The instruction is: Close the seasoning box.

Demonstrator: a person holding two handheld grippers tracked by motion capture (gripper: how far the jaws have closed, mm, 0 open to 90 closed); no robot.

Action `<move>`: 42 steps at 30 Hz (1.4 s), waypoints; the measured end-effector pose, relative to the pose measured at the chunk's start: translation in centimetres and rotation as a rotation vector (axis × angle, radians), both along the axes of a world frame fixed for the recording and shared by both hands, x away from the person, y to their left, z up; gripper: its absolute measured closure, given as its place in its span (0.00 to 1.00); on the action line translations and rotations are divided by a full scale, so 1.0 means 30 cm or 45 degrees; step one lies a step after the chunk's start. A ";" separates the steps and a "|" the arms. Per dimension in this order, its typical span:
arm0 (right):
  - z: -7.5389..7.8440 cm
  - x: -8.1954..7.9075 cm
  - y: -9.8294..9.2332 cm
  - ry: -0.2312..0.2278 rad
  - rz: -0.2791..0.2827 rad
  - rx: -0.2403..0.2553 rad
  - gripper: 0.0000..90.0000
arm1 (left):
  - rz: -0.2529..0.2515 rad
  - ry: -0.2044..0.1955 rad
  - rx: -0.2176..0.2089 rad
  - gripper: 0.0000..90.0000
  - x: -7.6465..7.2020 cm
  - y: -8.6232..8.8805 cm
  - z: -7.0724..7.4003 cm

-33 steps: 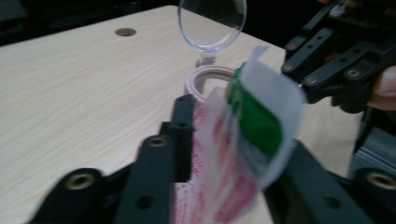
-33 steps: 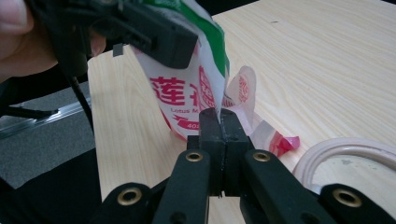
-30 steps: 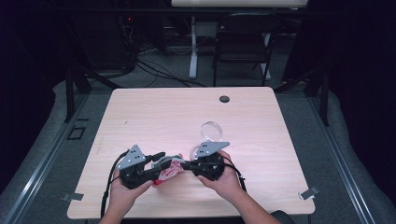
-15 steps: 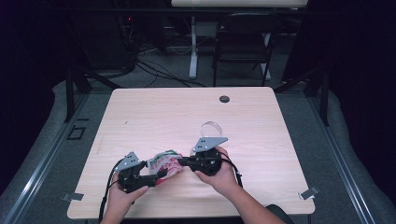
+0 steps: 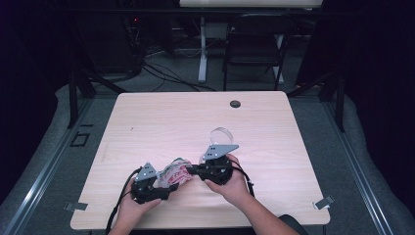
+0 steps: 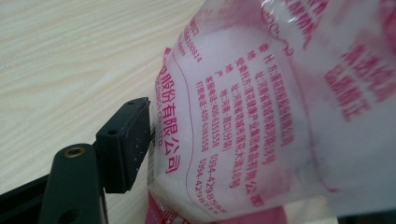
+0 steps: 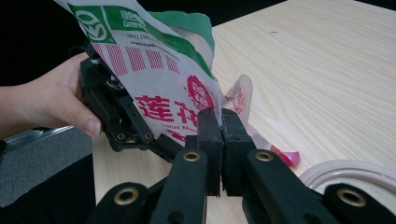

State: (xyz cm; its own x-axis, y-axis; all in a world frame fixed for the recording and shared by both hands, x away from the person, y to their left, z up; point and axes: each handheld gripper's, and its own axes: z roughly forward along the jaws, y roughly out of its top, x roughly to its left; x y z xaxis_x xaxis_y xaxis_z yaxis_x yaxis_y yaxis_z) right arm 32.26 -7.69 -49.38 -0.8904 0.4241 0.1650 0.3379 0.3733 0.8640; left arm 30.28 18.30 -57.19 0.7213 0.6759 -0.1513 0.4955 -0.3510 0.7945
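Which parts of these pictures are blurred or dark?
High view: dark room, lit table. Left gripper view: the bag is sharp at its small print, blurred at upper right. Right gripper view: near jaws soft, background black.

A light wooden tabletop (image 5: 161, 122) stands on grey carpet. A small dark round grommet (image 5: 235, 104) sits near its far edge. A clear ring-shaped roll (image 5: 221, 134) lies on the wood toward the middle; its pale rim (image 7: 345, 170) shows in the right gripper view. Beyond the tabletop stand a dark chair (image 5: 254, 44), a white post (image 5: 201, 49) and tangled cables (image 5: 151, 66). Metal clips (image 5: 324, 202) sit at the near corners.
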 end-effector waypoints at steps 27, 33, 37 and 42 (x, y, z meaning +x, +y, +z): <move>-0.013 -0.015 -0.011 -0.018 -0.027 -0.030 0.97 | 0.005 0.068 0.104 0.31 0.042 -0.048 -0.054; -0.015 -0.016 -0.008 -0.019 -0.031 -0.031 0.97 | 0.018 0.019 0.201 0.31 0.026 -0.074 -0.054; -0.016 -0.016 -0.008 -0.021 -0.031 -0.030 0.97 | 0.047 -0.001 0.243 0.27 0.022 -0.085 -0.055; -0.015 -0.017 -0.009 -0.022 -0.032 -0.031 0.97 | 0.039 0.001 0.249 0.26 0.023 -0.087 -0.056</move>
State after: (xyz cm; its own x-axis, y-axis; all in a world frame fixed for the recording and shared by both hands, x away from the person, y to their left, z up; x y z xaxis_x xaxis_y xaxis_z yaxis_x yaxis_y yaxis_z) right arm 31.75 -7.95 -49.84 -0.8819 0.4503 0.1395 0.3330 0.3854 0.8606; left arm 30.96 15.69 -58.86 0.6997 0.7143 -0.0153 0.5090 -0.4834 0.7122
